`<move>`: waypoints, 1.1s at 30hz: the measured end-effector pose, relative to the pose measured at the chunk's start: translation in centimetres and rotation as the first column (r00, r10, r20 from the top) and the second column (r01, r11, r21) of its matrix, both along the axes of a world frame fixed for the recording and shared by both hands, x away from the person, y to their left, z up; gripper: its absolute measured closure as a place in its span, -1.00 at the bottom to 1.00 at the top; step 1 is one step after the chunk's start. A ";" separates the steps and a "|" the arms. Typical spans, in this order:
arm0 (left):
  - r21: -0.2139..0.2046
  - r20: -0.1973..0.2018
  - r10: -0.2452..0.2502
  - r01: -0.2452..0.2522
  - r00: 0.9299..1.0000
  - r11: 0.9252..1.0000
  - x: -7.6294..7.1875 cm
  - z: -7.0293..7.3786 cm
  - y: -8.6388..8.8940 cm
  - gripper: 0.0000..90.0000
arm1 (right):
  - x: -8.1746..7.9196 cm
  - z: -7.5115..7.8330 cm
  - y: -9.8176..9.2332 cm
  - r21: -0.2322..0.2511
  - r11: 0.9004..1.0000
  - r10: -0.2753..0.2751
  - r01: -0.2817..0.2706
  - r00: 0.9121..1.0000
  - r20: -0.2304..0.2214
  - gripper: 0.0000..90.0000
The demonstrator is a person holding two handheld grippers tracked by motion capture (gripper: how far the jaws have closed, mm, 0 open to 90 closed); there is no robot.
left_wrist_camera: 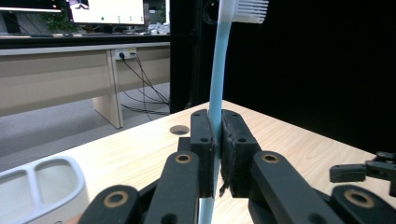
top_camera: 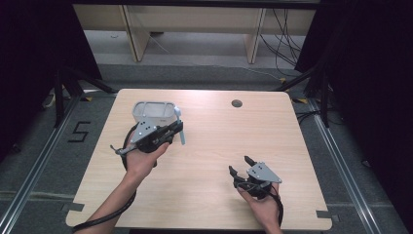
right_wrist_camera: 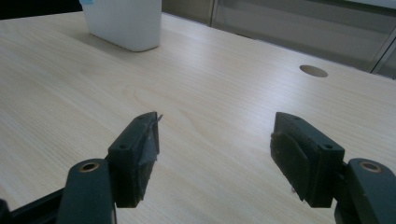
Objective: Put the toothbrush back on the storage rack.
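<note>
Left gripper (left_wrist_camera: pixel 215 154) clamps a slim blue plastic toothbrush (left_wrist_camera: pixel 218 70) (white bristles).

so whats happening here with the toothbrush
A person works at a wooden table with a gripper in each hand. The left gripper is shut on the handle of a light blue toothbrush, bristles at the far end, close to a white two-compartment holder. The right gripper rests open on the table with nothing between its jaws.
</note>
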State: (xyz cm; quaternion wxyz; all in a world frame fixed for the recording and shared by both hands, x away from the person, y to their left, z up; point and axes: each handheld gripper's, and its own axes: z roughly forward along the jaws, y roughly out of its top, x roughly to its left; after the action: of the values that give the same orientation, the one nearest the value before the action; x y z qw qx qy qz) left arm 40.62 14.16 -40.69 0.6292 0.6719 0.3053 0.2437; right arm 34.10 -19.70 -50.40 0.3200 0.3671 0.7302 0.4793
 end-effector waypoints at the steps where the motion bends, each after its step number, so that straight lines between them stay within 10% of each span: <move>1: 0.000 0.002 0.004 -0.004 1.000 1.000 0.1 0.1 0.1 0.86 | 0.0 0.0 0.0 -0.001 1.000 0.003 -0.003 1.000 -0.001 -0.26; 33: 0.002 0.043 0.083 -0.083 0.996 0.997 2.2 2.8 2.2 0.86 | 0.1 0.0 0.0 0.006 1.000 -0.002 0.002 1.000 0.003 -0.25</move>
State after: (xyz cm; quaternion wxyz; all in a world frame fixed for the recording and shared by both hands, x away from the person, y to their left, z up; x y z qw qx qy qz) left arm 42.86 16.39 -37.92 0.6239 0.6542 0.3189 0.2847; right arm 34.21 -19.68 -50.37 0.3204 0.3679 0.7280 0.4816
